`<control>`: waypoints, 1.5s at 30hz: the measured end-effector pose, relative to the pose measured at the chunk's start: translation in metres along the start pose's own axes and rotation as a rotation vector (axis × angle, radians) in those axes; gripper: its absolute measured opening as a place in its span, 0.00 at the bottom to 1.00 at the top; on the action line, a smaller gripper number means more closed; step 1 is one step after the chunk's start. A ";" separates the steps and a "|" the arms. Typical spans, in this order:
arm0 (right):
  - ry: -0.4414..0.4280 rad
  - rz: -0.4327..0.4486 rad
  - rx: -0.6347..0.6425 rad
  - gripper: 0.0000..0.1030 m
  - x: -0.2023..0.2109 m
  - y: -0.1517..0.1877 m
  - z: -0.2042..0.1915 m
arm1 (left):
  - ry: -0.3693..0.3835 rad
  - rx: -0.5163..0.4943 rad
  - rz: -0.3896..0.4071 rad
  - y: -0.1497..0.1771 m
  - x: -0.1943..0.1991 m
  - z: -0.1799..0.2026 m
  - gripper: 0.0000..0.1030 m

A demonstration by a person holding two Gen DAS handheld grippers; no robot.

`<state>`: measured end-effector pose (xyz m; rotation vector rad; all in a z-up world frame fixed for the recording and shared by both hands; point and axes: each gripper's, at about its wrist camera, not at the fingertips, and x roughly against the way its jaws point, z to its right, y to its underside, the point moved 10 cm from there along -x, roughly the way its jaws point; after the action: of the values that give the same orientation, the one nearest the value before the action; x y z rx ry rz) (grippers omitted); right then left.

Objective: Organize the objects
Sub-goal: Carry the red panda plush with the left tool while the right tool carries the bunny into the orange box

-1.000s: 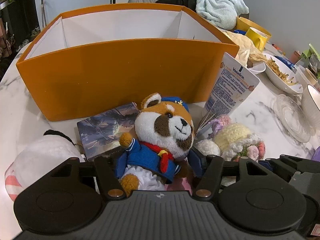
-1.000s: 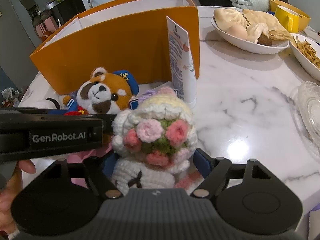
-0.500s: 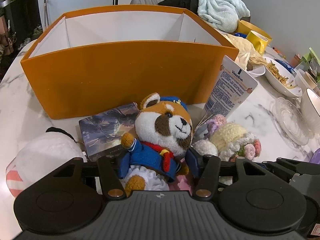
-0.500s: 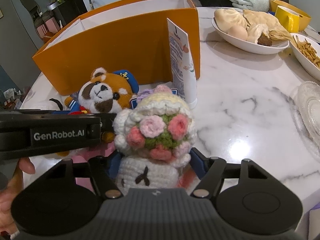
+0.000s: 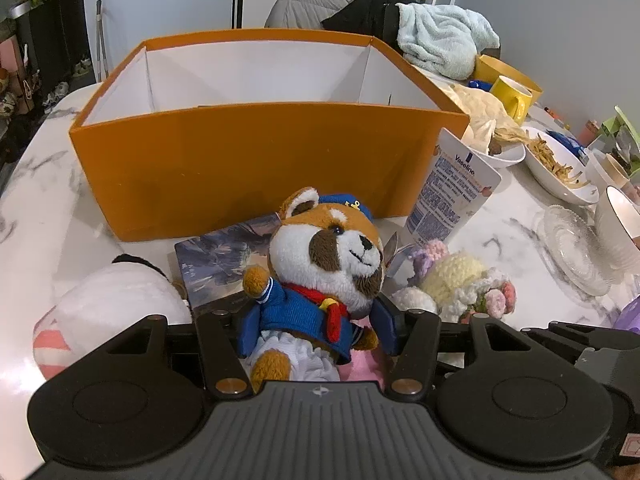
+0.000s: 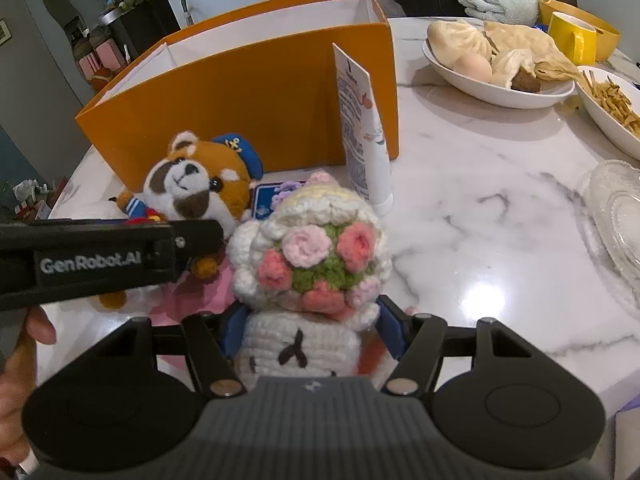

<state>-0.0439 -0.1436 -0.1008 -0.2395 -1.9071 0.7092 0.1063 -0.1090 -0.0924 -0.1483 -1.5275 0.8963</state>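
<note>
The left gripper (image 5: 316, 330) has its jaws clenched on the plush red panda (image 5: 320, 276), the blue pads pressing into the sides of its sailor jacket. The panda sits upright on the marble surface (image 5: 48, 216), just in front of the orange box (image 5: 256, 152), whose white inside is open to view. Behind the panda lies a dark picture card (image 5: 218, 264), and to its left a white plush (image 5: 116, 304) with a pink stripe.

The right gripper (image 6: 310, 330) has its jaws closing around the crocheted doll (image 6: 308, 280), which carries a bunch of pink knitted flowers; the blue pads seem to press into its white body, though the doll hides most of them. The doll stands on the surface beside the panda, with the left gripper's black arm reaching across at the left of that view. A white lotion tube (image 6: 362, 132) stands cap-down just behind the doll, near the corner of the box. Bowls of food (image 6: 496, 68) and a yellow mug (image 6: 570, 38) sit well apart on the right
</note>
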 end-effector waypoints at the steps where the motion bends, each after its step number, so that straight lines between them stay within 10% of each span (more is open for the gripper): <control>1: 0.000 0.000 0.001 0.65 0.001 0.000 0.001 | -0.001 0.001 0.003 0.000 0.002 -0.001 0.63; 45: -0.064 0.017 0.074 0.65 0.049 -0.012 -0.019 | -0.016 0.014 0.075 0.003 0.050 -0.013 0.63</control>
<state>-0.0468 -0.1231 -0.0514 -0.1886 -1.9374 0.8061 0.1070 -0.0719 -0.0566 -0.1893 -1.5382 0.9694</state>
